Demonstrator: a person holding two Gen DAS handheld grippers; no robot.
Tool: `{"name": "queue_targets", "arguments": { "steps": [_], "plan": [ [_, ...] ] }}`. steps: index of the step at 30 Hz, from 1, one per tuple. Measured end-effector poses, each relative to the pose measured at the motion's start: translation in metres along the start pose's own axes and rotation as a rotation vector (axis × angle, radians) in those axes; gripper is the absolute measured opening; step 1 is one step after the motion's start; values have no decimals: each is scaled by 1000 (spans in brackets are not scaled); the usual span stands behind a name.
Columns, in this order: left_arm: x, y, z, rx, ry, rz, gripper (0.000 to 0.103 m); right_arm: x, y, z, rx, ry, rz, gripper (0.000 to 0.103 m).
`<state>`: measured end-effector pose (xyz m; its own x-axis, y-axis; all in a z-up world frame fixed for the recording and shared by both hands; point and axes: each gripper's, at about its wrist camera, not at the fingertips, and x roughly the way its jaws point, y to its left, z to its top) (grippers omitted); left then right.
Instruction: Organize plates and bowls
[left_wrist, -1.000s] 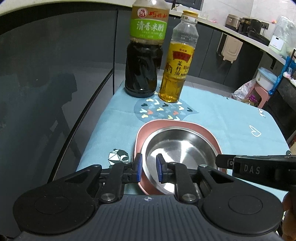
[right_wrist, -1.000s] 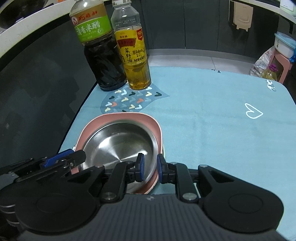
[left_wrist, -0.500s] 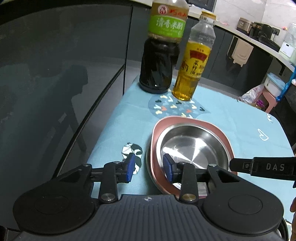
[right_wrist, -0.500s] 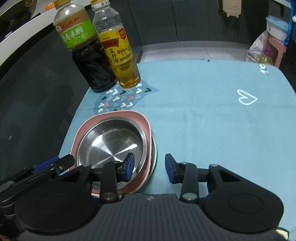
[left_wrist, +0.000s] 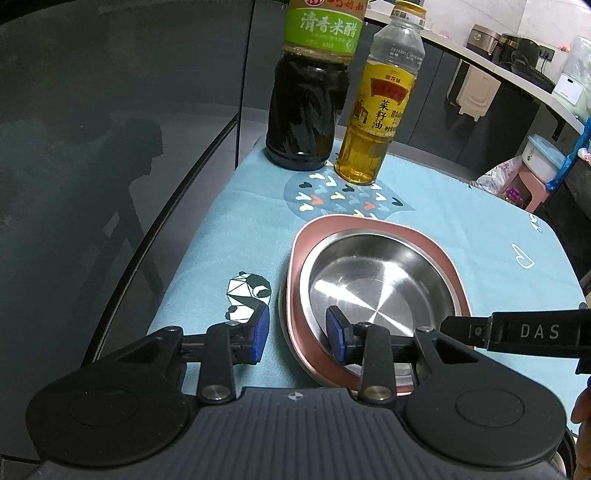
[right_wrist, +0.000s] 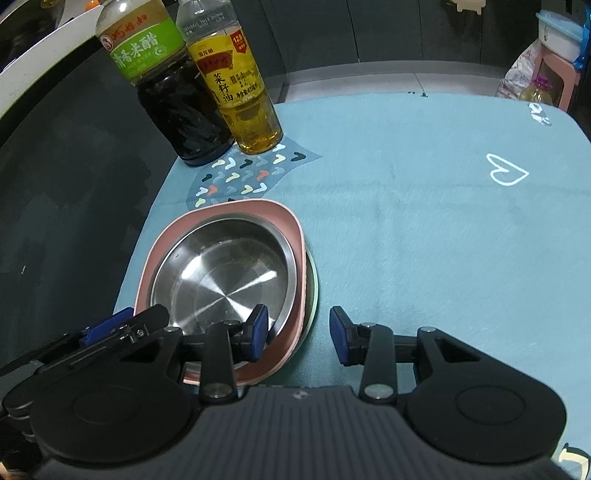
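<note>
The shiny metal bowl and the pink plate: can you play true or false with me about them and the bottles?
1. The round stainless steel bowl sits inside the pink rounded plate. True.
2. The left gripper is squeezed shut on the plate. False: its jaws stand open on either side of the plate's near rim.
3. The dark vinegar bottle with the green label lies on its side. False: it stands upright beside the yellow oil bottle.
4. The right gripper is open. True.
5. The light blue patterned cloth is under the dishes. True.
</note>
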<state>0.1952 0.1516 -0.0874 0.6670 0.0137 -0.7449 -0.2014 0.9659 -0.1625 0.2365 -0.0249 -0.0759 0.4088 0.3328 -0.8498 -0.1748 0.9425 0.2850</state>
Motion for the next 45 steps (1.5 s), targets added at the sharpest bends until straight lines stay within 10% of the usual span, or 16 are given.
{"name": "queue_targets", "arguments": {
  "steps": [45],
  "plan": [
    [-34,-11,-9,16,-60,-21,28,-40,8,-16,-15,-72,30,31]
  ]
}}
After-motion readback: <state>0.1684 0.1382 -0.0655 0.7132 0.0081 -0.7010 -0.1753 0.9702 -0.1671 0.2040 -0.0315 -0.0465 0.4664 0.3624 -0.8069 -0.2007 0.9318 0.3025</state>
